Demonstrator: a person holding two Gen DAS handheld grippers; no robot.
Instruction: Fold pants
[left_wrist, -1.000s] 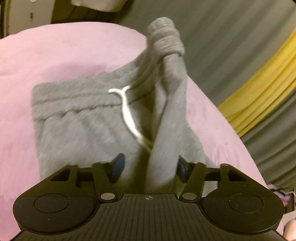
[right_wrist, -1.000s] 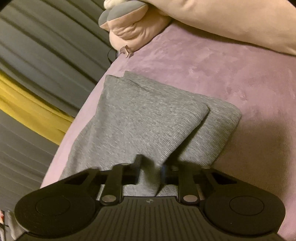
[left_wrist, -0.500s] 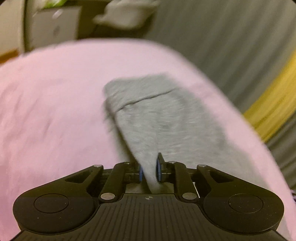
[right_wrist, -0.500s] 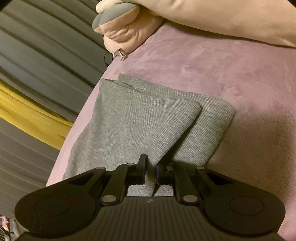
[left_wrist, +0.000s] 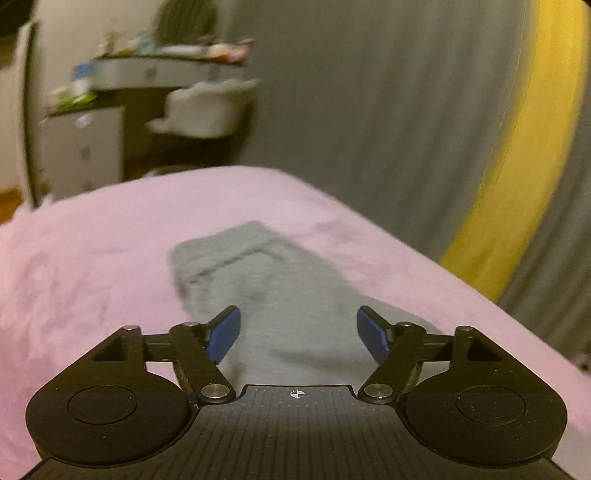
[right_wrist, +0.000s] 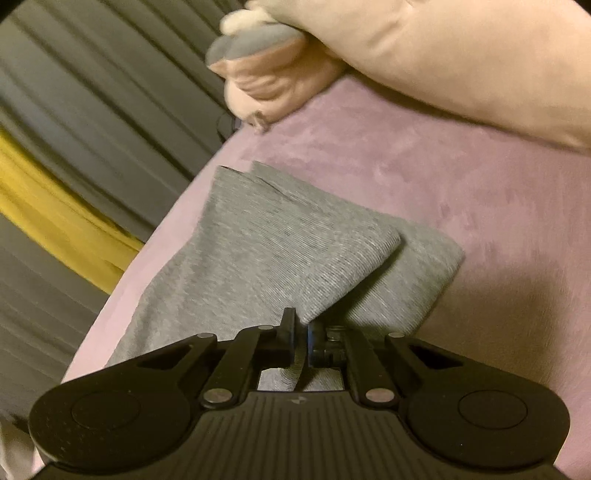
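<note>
The grey pants (left_wrist: 280, 295) lie lengthwise on the pink bed cover (left_wrist: 92, 266) in the left wrist view, blurred. My left gripper (left_wrist: 298, 328) is open and empty above the near end of the cloth. In the right wrist view the pants (right_wrist: 280, 251) lie with one leg folded over the other, the two leg ends side by side. My right gripper (right_wrist: 302, 328) is shut on the edge of the upper leg at its near corner.
The bed's edge runs beside grey and yellow curtains (left_wrist: 498, 192). A dresser with clutter and a white chair (left_wrist: 199, 107) stand past the bed's far end. A beige pillow (right_wrist: 461, 59) and a plush toy (right_wrist: 266, 74) lie at the head of the bed.
My left gripper let go of the pants, opened wide and drew back and up. My right gripper closed onto the leg edge and stayed there.
</note>
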